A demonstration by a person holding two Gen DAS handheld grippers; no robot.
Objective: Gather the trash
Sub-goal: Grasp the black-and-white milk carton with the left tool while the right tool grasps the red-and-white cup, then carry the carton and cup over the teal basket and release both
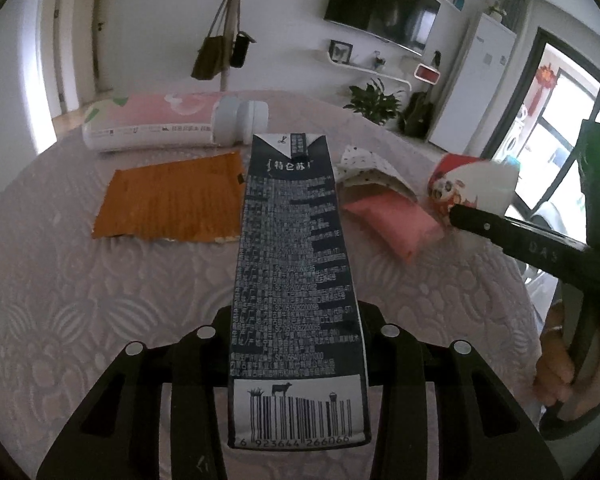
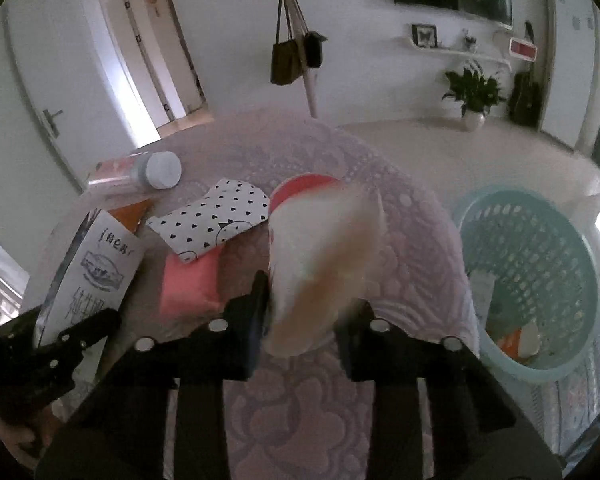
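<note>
While the left gripper (image 1: 300,360) is clamping tight on a dark milk carton (image 1: 296,272) held lengthwise above the table (image 1: 80,300), the right gripper (image 2: 300,320) is pinching a crushed red-and-white paper cup (image 2: 320,260) between partly closed jaws near the table's right edge. A pink packet (image 1: 392,220), a dotted wrapper (image 1: 372,172), an orange foil wrapper (image 1: 172,200) and a pink bottle (image 1: 160,124) are lying toward the far edge. A teal basket (image 2: 540,280) is sitting on the floor just beyond the right edge.
</note>
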